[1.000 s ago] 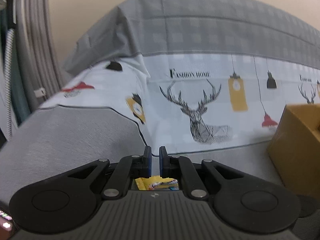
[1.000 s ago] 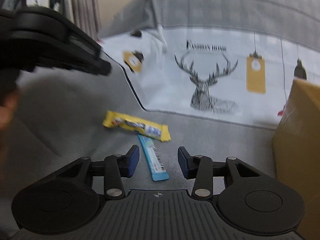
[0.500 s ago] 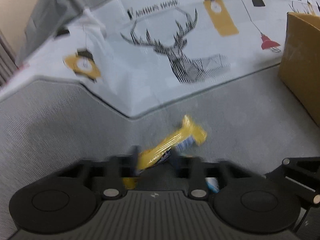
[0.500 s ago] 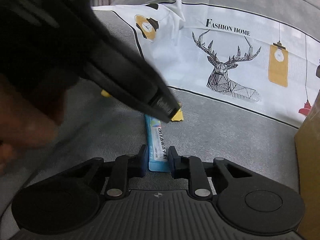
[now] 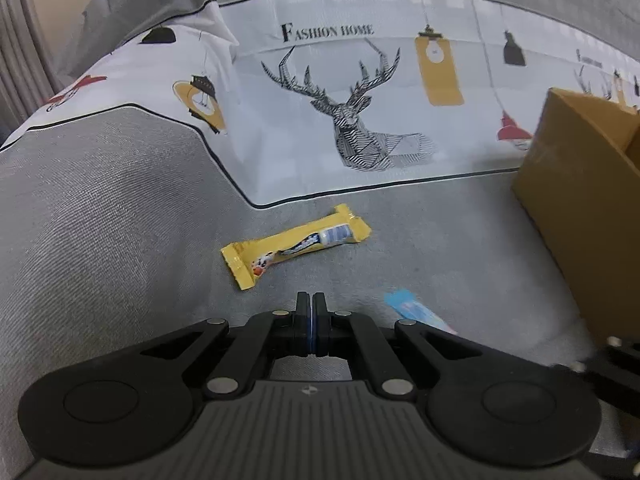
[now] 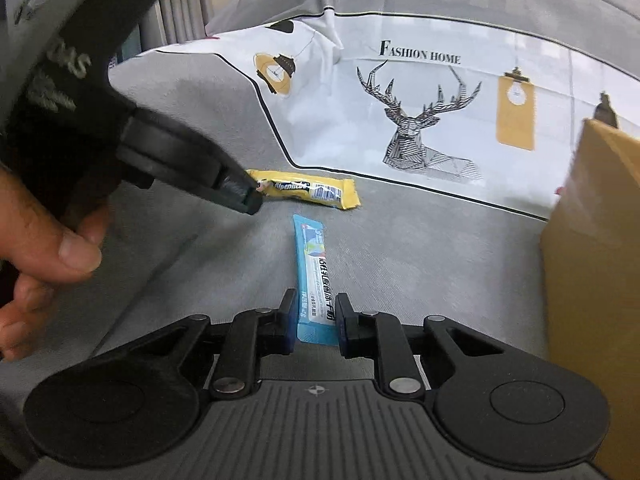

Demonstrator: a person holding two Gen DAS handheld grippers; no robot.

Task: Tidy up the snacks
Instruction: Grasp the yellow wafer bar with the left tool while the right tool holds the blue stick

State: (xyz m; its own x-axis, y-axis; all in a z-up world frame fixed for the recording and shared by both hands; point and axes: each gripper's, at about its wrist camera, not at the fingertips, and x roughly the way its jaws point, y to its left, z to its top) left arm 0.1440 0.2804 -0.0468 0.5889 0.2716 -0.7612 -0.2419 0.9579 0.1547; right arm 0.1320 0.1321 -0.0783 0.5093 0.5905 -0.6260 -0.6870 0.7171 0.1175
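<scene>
Right wrist: right tool (image 6: 316,320) pinching blue snack sachet (image 6: 314,276); left tool (image 5: 311,322) pressed together, empty, nr yellow candy bar (image 5: 296,244).

I'm working in a home bedroom, on a bed. Grey woven bedding (image 5: 120,208) lies under my tools; at twelve o'clock a white sheet (image 5: 360,120) printed with a deer (image 6: 420,128), hanging lamps and "Fashion Home". Grey curtains (image 5: 20,40) hang at ten o'clock, a cardboard box (image 5: 580,200) at three.

Left hand-held gripper (image 5: 311,322) closed, empty.
</scene>
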